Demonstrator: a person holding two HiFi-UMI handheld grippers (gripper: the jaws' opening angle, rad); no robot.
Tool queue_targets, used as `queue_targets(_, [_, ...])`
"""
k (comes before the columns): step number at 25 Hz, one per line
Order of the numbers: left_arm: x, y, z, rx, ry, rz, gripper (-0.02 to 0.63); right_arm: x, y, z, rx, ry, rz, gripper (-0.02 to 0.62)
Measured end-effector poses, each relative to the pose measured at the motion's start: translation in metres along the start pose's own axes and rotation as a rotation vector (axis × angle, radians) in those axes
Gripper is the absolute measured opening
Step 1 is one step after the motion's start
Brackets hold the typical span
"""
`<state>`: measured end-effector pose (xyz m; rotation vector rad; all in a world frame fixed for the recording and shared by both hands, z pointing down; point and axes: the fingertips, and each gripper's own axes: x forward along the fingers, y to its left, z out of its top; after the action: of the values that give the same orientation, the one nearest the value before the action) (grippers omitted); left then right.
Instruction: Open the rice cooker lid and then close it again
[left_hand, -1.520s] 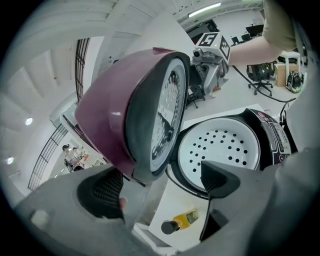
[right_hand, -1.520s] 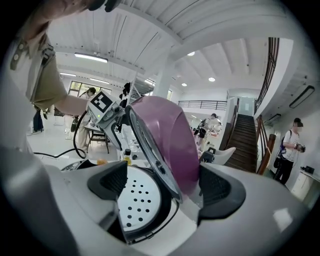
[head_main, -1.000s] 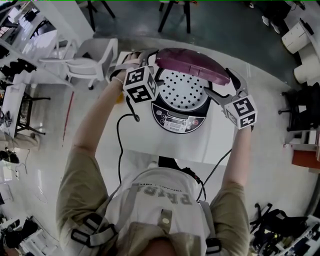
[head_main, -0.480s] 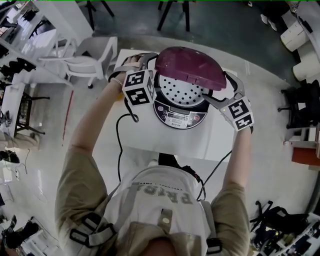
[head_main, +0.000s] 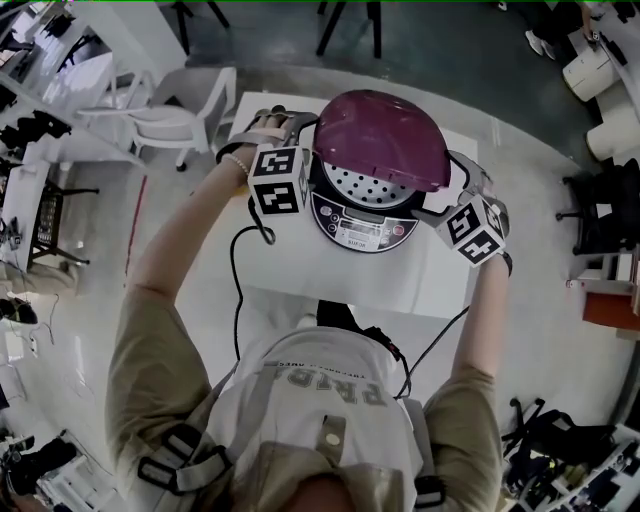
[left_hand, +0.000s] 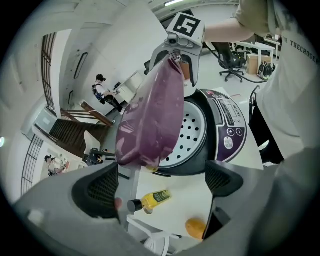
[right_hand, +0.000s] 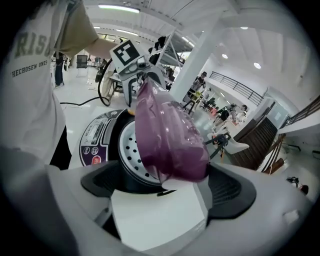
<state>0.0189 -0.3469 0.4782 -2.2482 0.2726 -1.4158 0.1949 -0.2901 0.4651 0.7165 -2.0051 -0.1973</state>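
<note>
The white table (head_main: 300, 275) carries the rice cooker (head_main: 362, 228) on its far half, midway between the side edges. The purple lid (head_main: 385, 135) slants half lowered over the perforated inner plate (head_main: 360, 185). The left gripper (left_hand: 162, 182) and the right gripper (right_hand: 165, 185) flank the cooker; their jaws have just been opening and stand wide, each framing the lid's rim without pressing on it. A yellow bottle (left_hand: 150, 199) lies by the table's left edge, a small orange object (left_hand: 195, 227) near it
</note>
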Motion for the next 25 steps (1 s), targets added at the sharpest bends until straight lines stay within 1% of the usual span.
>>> queue_targets(1, [0.000,-0.003,0.000,0.001,0.002,-0.012,0.557,0.001,0.003,-0.004,-0.004,0.021,0.011,0.534])
queue_targets(3, [0.000,-0.009,-0.001,0.002,0.007,-0.040,0.584,0.001,0.009,-0.009,-0.018,0.058,0.034,0.537])
queue_targets(10, [0.003,-0.023,-0.011,0.050,0.067,-0.093,0.592,0.000,0.029,-0.021,-0.087,0.160,0.119,0.561])
queue_targets(13, [0.005,-0.029,-0.013,0.067,0.090,-0.118,0.600,-0.001,0.035,-0.023,-0.095,0.168,0.152,0.561])
queue_targets(19, [0.008,-0.043,-0.018,0.072,0.135,-0.179,0.601,-0.001,0.050,-0.029,-0.114,0.189,0.211,0.566])
queue_targets(25, [0.014,-0.055,-0.023,0.092,0.158,-0.206,0.601,0.002,0.062,-0.036,-0.128,0.208,0.256,0.566])
